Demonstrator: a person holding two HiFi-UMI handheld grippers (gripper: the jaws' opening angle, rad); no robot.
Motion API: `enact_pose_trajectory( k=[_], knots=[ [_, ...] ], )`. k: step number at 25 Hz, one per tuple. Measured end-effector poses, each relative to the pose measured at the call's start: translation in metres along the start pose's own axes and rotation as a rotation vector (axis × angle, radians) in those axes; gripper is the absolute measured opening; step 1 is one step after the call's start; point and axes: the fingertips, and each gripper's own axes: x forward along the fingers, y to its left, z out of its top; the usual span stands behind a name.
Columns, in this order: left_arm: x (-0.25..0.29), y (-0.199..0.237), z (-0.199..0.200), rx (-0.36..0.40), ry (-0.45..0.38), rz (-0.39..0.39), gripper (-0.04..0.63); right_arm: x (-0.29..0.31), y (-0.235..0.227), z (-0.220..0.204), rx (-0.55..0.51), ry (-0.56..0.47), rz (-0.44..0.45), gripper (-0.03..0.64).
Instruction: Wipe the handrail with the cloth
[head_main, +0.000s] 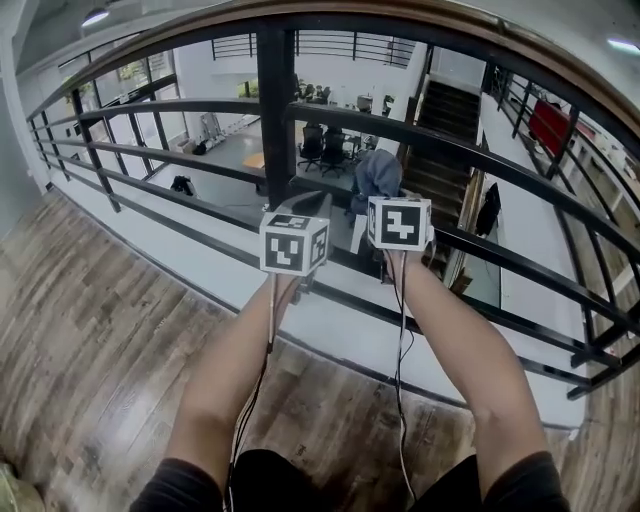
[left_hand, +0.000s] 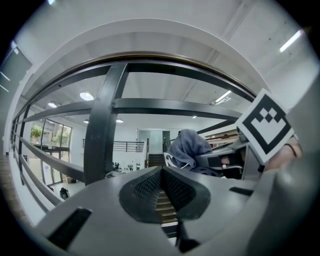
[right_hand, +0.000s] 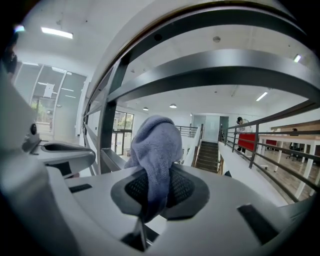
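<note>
Wooden floor (head_main: 90, 300) covers the near left area, bounded on the far side by a dark metal railing with several horizontal bars. The handrail (head_main: 330, 18) forms the top member of this railing and arcs across the full width, above both grippers. A thick upright post (head_main: 275, 110) stands left of centre. The left gripper (head_main: 312, 202) is held level at mid-height of the railing, just right of the post; its fingers (left_hand: 150, 182) are pressed together, tip against tip, with nothing between them. The right gripper (head_main: 378, 192) is held just beside it on the right, and the two marker cubes sit close together without touching. Its fingers (right_hand: 182, 187) pinch the cloth (right_hand: 156, 145), a grey-blue towel bunched upward out of the jaws. In the head view the cloth (head_main: 378, 172) sits in front of the middle bars, well below the handrail; contact with any bar cannot be determined. A staircase (head_main: 445, 120) descends beyond the railing at far right
</note>
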Motion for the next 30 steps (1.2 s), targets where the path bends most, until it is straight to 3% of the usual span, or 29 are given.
enact_pose_trajectory(
  k=[13,30],
  knots=[
    [0.017,-0.115,0.016,0.045,-0.023,-0.116,0.003,-0.074,-0.123,-0.036,-0.109,0.001,-0.124,0.057],
    [0.061,-0.299,0.023,0.043,-0.009,-0.285,0.003,-0.163,-0.304,-0.096,-0.067,0.048,-0.279,0.057]
  ],
)
